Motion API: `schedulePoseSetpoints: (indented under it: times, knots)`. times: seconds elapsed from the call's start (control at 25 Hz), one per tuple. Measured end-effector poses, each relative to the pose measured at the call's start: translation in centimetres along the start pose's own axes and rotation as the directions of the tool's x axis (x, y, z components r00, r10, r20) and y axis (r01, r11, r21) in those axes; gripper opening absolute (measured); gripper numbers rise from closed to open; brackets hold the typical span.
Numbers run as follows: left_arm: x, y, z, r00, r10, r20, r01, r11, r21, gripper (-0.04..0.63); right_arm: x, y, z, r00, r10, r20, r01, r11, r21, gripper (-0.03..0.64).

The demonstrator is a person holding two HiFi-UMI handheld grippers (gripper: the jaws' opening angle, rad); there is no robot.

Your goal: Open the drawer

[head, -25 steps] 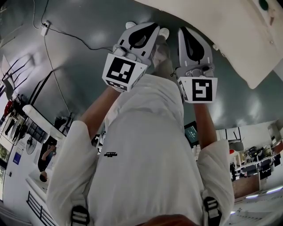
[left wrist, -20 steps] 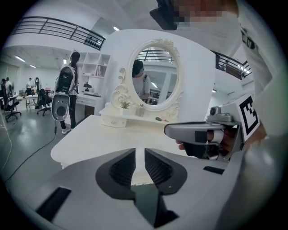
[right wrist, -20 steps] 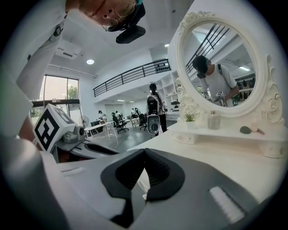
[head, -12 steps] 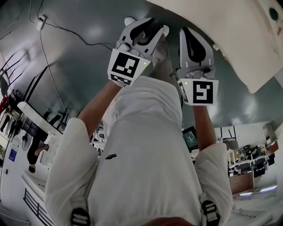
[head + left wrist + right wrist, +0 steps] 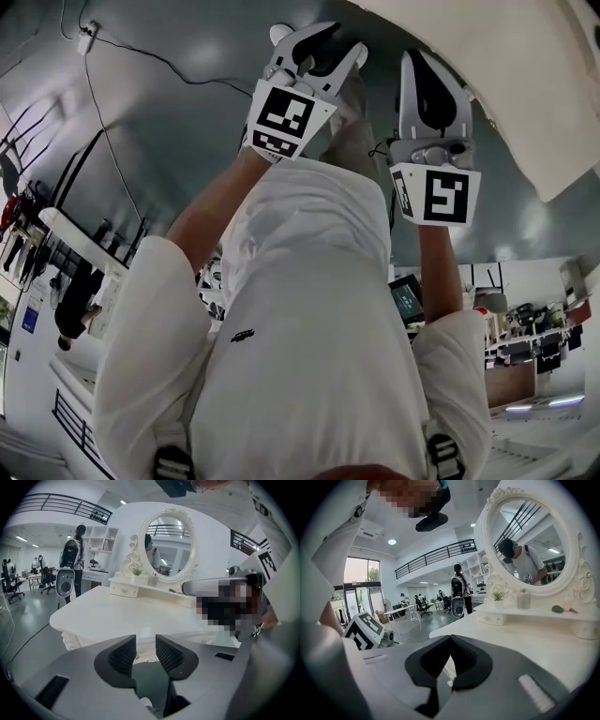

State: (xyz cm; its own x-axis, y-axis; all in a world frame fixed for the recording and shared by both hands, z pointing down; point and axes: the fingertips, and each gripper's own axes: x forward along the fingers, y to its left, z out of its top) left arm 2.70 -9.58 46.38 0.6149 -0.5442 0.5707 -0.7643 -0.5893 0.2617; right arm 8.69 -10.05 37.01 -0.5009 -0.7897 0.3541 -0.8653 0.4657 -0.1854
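A person in a white shirt [image 5: 309, 328] stands at a white dressing table [image 5: 108, 616], a two-jaw tool in each hand, both held out low toward the table's near edge. The left gripper [image 5: 146, 643] has just been opening; its ribbed pads [image 5: 123, 656] now stand apart with nothing between them. Through that gap shows the drawer [image 5: 146, 654], a cream front panel with a small knob just under the lip of the tabletop, closed and not touched by either tool. The right gripper [image 5: 450, 640] is beside the left one and level with it, its jaws together at the tips and empty. At the back of the tabletop an oval mirror [image 5: 168, 545] in a carved white frame rises from a low shelf, where a small potted plant [image 5: 137, 571] stands. A cable [image 5: 141, 61] trails over the grey floor [image 5: 169, 150] to the left, and a person with a backpack [image 5: 75, 550] stands well beyond the table
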Motion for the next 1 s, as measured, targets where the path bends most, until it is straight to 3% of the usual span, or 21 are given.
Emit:
schedulePoseSetpoints:
  times: [0.4, 1.0]
  knots:
    - [3.3, 0.4, -3.1, 0.998, -0.005, -0.062, 0.008, 0.999, 0.042, 0.133, 0.2, -1.2, 0.2, 0.999, -0.043, 0.019, 0.043, 0.999, 0.007, 0.002]
    - [7.5, 1.3, -7.4, 0.992, 0.035, -0.120, -0.031, 0.999, 0.033, 0.218, -0.8, -1.9, -1.0, 0.998, -0.067, 0.001, 0.067, 0.998, 0.013, 0.002]
